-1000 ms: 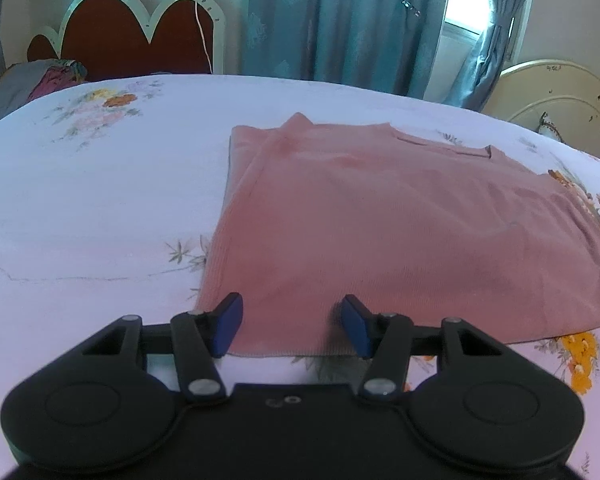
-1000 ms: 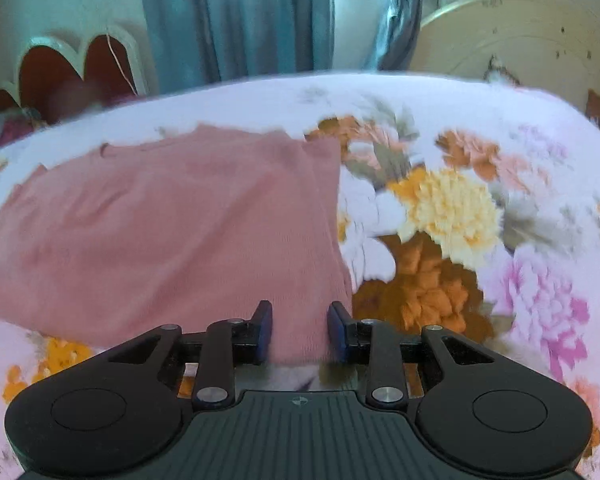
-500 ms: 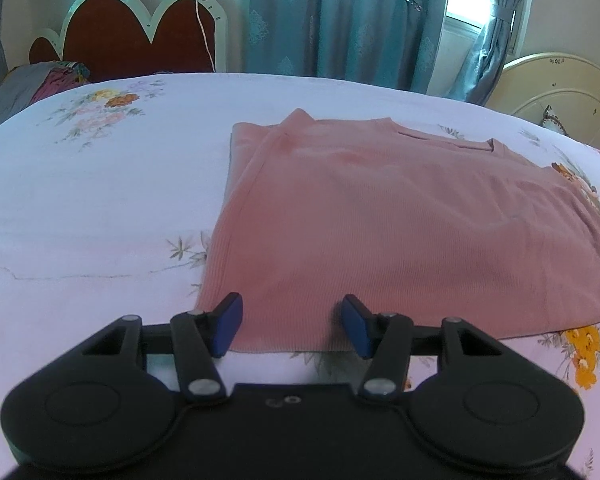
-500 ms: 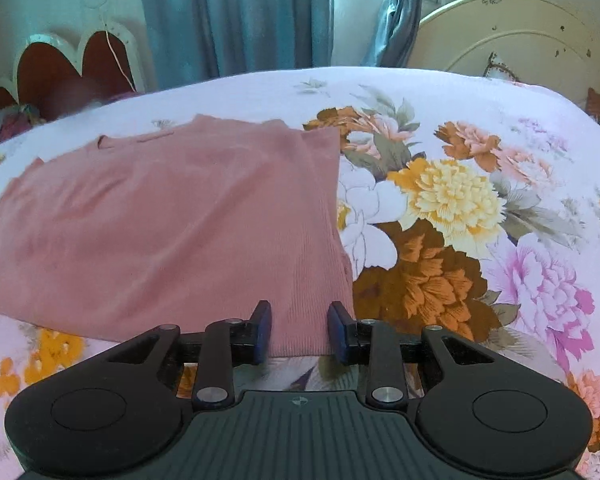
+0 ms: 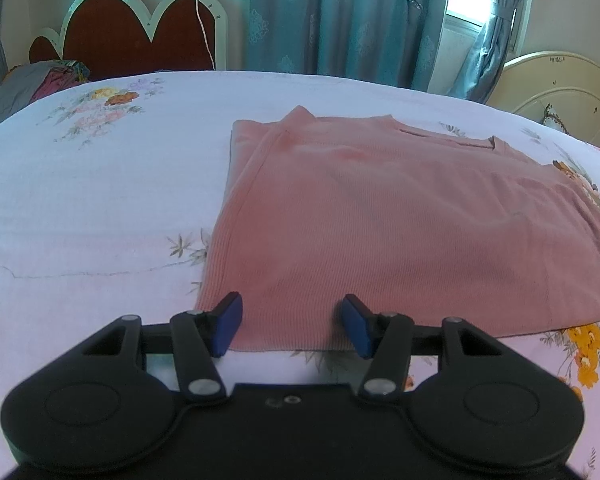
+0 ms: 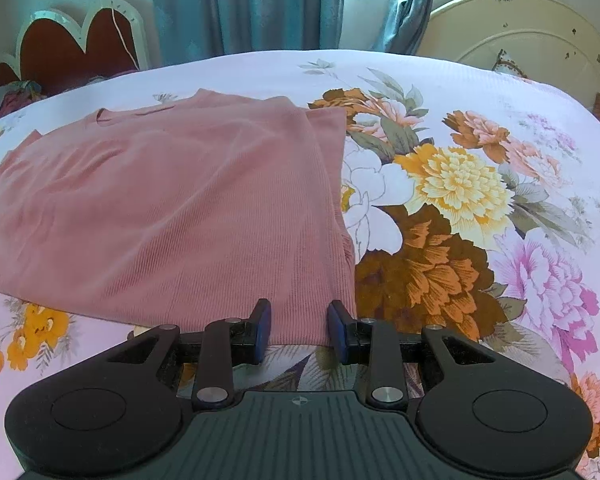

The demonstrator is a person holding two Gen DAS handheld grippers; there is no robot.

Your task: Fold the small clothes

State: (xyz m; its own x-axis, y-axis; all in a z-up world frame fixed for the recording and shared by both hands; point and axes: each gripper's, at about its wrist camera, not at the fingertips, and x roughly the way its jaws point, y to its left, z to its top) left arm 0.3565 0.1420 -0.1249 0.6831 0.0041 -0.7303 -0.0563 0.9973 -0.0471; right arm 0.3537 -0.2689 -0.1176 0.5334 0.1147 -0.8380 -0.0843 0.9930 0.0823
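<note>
A pink ribbed top (image 5: 380,224) lies flat on the floral bedsheet (image 5: 100,200), sleeves folded in, neckline at the far side. My left gripper (image 5: 292,328) is open, its blue pads straddling the near hem close to the left corner. In the right wrist view the same top (image 6: 180,216) fills the left half. My right gripper (image 6: 299,330) is open with a narrower gap, its pads at the near hem by the right corner. Neither gripper holds cloth.
A red scalloped headboard (image 5: 140,36) and blue curtains (image 5: 340,20) stand beyond the bed. A pile of clothes (image 5: 48,80) lies at the far left. A cream headboard (image 6: 512,36) stands at the right. Large printed flowers (image 6: 460,220) cover the sheet right of the top.
Both grippers have stayed open at the near hem. The views shifted slightly; the right wrist view went from blurred to sharp as the gripper settled.
</note>
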